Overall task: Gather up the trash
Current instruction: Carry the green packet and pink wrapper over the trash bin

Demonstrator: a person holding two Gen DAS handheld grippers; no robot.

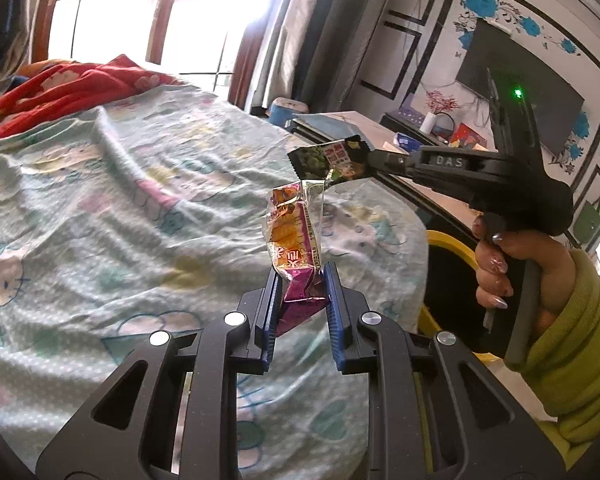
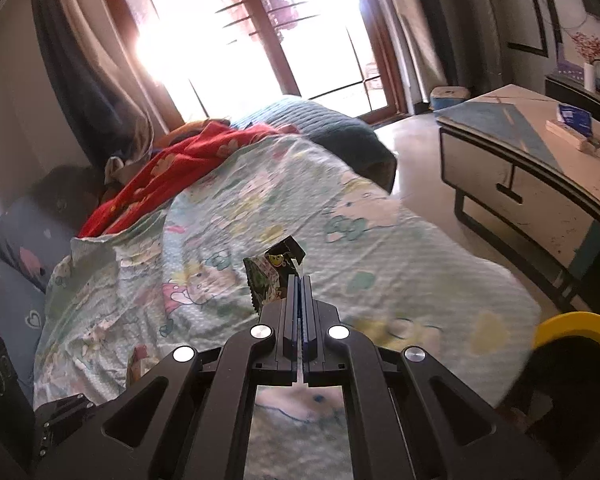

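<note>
Wrappers aloft over the bed [image 1: 100, 184]: left gripper [image 1: 300, 300] clamps the purple wrapper [image 1: 296, 256], right gripper [image 2: 300, 292] pinches the green wrapper [image 2: 270, 276]; carry both, grips firm, to the yellow-rimmed bin [image 2: 572, 324] at four o'clock.

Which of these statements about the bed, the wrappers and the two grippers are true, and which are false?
1. The left gripper holds a purple and orange wrapper. True.
2. The right gripper is open and empty. False: it is shut on a dark green wrapper.
3. Both wrappers lie on the bed. False: both are held above it.
4. A red blanket lies at the far end of the bed. True.
5. The bin beside the bed has a yellow rim. True.
</note>
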